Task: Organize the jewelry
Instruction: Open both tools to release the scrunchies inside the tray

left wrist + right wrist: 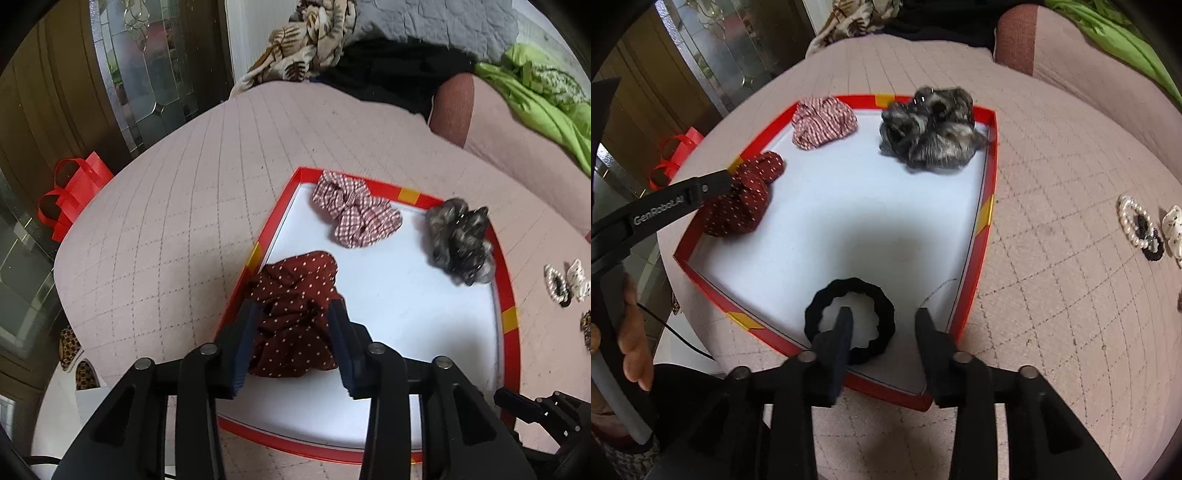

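Observation:
A red-rimmed tray (511, 280) with a white floor lies on the pink quilted table; it also shows in the right wrist view (985, 206). My left gripper (295, 314) is open, its fingers on either side of a dark red dotted scrunchie (295, 288) that lies at the tray's left edge (742, 199). My right gripper (882, 315) is open over the tray's near corner, above a black hair tie (882, 306) lying on the tray floor. A checked red scrunchie (354, 216) (823, 123) and a grey scrunchie (460, 240) (931, 134) lie at the tray's far side.
A pearl-and-black hair tie (1139, 227) and a white one (1172, 229) lie on the table right of the tray; both show in the left wrist view (557, 284). A red bag (74, 192) hangs past the table's left edge. Cloth piles (535, 92) sit at the back.

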The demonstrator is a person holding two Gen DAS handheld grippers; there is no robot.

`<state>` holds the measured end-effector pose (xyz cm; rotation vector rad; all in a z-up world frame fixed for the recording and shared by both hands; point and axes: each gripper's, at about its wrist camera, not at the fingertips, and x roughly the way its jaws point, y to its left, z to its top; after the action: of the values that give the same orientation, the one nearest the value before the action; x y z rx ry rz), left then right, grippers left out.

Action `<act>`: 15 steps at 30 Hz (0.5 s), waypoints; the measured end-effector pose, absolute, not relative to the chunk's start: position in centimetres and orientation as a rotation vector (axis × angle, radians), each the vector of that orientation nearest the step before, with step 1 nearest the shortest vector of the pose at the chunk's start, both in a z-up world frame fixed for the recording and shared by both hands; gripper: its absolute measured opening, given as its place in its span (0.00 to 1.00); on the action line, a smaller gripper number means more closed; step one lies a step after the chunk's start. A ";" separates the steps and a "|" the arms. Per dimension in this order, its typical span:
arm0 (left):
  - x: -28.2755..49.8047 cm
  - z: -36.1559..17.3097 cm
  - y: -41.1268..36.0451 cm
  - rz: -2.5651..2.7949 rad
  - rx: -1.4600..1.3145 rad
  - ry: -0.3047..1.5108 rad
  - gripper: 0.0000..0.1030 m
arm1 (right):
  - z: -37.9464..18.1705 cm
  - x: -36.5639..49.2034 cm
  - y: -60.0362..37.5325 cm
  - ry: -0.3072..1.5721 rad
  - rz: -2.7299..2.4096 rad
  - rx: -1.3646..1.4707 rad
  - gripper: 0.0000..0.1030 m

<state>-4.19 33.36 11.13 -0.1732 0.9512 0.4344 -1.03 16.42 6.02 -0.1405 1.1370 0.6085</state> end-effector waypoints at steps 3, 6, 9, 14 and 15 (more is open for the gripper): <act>-4.3 11.6 33.1 0.428 -0.174 0.926 0.39 | 7.0 -1.7 16.4 1.087 0.604 -0.171 0.41; -4.2 11.9 32.4 0.427 -0.155 0.904 0.39 | 7.9 -2.3 16.1 1.053 0.605 -0.172 0.41; -4.1 12.1 31.5 0.429 -0.127 0.889 0.39 | 8.6 -2.8 15.4 1.028 0.601 -0.175 0.43; -3.9 12.4 29.8 0.426 -0.088 0.874 0.40 | 9.3 -3.3 13.7 0.997 0.582 -0.177 0.45; -3.9 12.4 29.3 0.426 -0.078 0.875 0.40 | 9.5 -3.4 13.2 0.989 0.577 -0.179 0.45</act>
<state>-3.92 29.32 12.43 -0.0782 0.8746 0.4259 -3.40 13.21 9.48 -0.1789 0.9894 0.5766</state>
